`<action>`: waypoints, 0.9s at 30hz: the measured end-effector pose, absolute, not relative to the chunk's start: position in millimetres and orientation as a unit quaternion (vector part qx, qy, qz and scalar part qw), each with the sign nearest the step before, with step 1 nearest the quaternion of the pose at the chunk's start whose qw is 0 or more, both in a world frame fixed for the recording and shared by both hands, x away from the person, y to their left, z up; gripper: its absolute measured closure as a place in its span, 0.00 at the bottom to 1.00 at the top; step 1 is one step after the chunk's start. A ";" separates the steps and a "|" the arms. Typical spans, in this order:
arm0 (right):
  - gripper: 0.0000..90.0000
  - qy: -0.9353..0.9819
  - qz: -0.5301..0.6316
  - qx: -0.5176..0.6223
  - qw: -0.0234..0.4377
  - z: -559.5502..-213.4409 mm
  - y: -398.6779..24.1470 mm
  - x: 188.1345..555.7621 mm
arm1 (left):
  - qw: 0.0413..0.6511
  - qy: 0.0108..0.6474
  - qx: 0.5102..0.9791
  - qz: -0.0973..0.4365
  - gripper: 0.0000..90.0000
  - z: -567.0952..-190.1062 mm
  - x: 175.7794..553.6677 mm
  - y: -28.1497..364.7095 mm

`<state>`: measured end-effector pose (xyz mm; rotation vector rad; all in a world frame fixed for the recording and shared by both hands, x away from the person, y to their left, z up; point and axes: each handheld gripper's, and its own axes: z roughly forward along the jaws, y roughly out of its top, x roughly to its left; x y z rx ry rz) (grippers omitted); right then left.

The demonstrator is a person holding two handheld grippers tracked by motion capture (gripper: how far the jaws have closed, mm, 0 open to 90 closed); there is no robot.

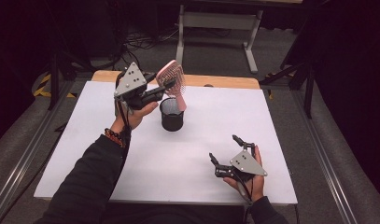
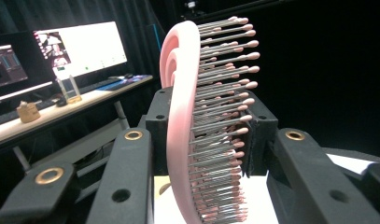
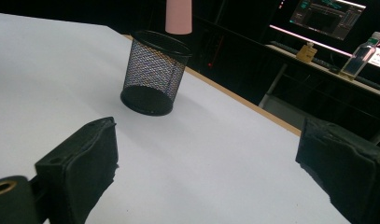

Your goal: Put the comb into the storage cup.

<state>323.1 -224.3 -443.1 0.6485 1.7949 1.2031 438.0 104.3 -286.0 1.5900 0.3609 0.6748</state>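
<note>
A white-topped table (image 1: pixel 85 154) with a wooden strip along its far edge is seen from above, set on a grey floor in a dark room. Beyond the far edge a white-framed desk (image 1: pixel 215 21) is visible, and lit monitors (image 2: pixel 80 46) are seen on a bench in the left gripper view.

A black mesh cup (image 1: pixel 172 113) is stood upright on the table, towards the far edge and a little left of centre. In the right gripper view its rim is seen open.

A pink hairbrush (image 1: pixel 173 79) is held in the air directly above the cup, head uppermost and tilted, with its handle pointed down at the cup's opening. From the right gripper view the handle's tip (image 3: pixel 178 16) is seen just above the rim, not touching it.

The left gripper (image 1: pixel 165 85) is raised above the table's far left part, and its jaws are clamped on the brush head, one on the pink back, one against the bristles (image 2: pixel 220 116).

The right gripper (image 1: pixel 225 151) is held low near the table's near right corner, with its jaws spread wide apart and nothing between them.
</note>
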 end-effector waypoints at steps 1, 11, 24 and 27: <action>0.07 0.720 0.482 0.256 0.429 -442.8 -224.1 323.0 | 0.635 0.161 0.696 0.295 0.70 -286.4 439.6 103.9; 0.07 0.721 0.480 0.258 0.428 -443.1 -224.5 323.2 | 0.616 0.187 0.704 0.299 0.70 -293.8 459.7 104.6; 0.07 0.721 0.483 0.261 0.423 -443.9 -223.7 323.8 | 0.603 0.226 0.707 0.293 0.70 -310.7 481.8 109.1; 0.07 0.720 0.484 0.261 0.422 -443.7 -223.7 323.8 | 0.598 0.232 0.710 0.290 0.70 -315.6 486.5 107.5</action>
